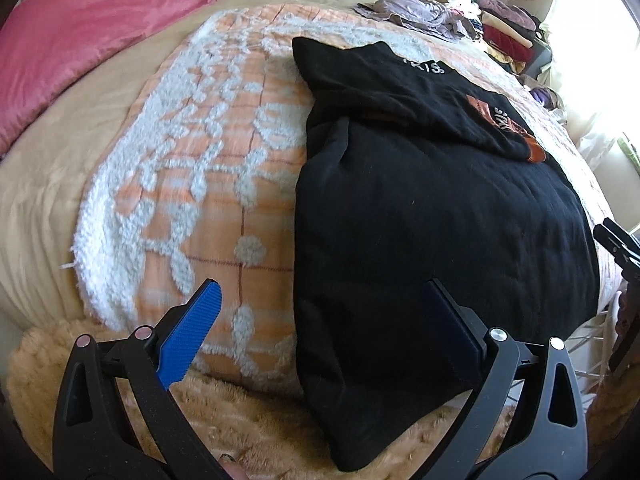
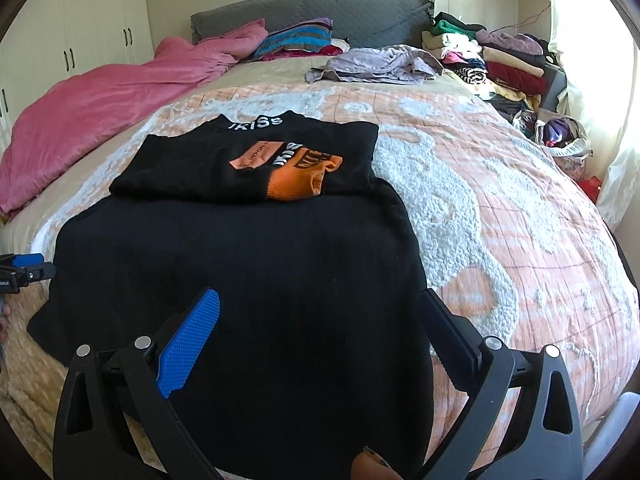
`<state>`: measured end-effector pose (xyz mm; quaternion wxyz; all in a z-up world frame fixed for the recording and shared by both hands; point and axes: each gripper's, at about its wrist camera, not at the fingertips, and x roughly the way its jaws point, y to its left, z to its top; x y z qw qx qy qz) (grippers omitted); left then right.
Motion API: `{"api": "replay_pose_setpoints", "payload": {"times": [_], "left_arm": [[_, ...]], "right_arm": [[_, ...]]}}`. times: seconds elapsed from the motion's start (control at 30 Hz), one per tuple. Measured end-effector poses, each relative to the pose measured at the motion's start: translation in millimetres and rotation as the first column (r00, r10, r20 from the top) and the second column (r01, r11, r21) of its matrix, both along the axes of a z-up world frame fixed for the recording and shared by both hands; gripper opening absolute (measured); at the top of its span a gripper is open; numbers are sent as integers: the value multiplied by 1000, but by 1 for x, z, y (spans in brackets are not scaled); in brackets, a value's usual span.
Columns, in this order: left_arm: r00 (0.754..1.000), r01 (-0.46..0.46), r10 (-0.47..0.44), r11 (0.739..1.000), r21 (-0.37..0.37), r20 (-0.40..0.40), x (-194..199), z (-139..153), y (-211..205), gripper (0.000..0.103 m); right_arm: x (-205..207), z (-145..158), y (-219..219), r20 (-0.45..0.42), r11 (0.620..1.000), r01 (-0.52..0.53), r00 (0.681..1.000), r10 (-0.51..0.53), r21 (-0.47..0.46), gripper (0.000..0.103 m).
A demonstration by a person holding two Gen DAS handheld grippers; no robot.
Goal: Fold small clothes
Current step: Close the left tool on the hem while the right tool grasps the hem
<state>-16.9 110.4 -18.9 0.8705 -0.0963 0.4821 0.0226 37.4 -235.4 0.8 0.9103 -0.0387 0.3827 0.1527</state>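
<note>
A black sweatshirt (image 2: pixel 248 248) with an orange cuff (image 2: pixel 298 182) and white neck lettering lies partly folded on the bed, sleeves laid across the chest. It also shows in the left wrist view (image 1: pixel 440 208). My right gripper (image 2: pixel 320 332) is open and empty, just above the shirt's near hem. My left gripper (image 1: pixel 324 328) is open and empty, straddling the shirt's left edge near the hem. The left gripper's tip shows at the left edge of the right wrist view (image 2: pixel 28 270), and the right gripper's tip shows at the right edge of the left wrist view (image 1: pixel 618 244).
The shirt rests on an orange and white tufted bedspread (image 2: pixel 480 200). A pink duvet (image 2: pixel 100 100) lies at the left. A lilac garment (image 2: pixel 376 64) and piles of folded clothes (image 2: pixel 500 60) sit at the far right by the grey headboard (image 2: pixel 320 16). A fuzzy tan blanket (image 1: pixel 240 420) covers the near edge.
</note>
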Motion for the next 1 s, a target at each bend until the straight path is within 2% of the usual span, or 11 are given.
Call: {"api": "replay_pose_setpoints", "payload": {"times": [0.4,0.47,0.6,0.73,0.83,0.9,1.0], "left_arm": [[994,66,-73,993,-96,-80,-10,-18,1,91],[988,88,-101,990,-111,-117,-8,-24,1,84],[979,127,-143,985,-116,-142,-9,-26,0,74],[971,150,-164,984,-92,-174,-13,-28,-5,55],[966,175,-187,981,-81,-177,-17,-29,-12,54],[964,180,-196,979,-100,-180,-17,-32,-14,50],[967,174,-186,981,-81,-173,-17,-34,-15,43]], "right_arm": [[-9,-5,-7,-20,1000,1,1000,-1,-21,98],[-12,-7,-9,-26,1000,3,1000,-4,-26,98],[-17,-10,-14,-33,999,10,999,-11,-33,98],[-21,-13,-18,-44,999,14,999,-16,-42,98],[-24,-16,-21,-59,998,18,998,-21,-57,98],[-26,-19,-24,-75,999,16,997,-19,-51,98],[-31,-24,-29,-117,999,6,993,-11,-47,98]]}}
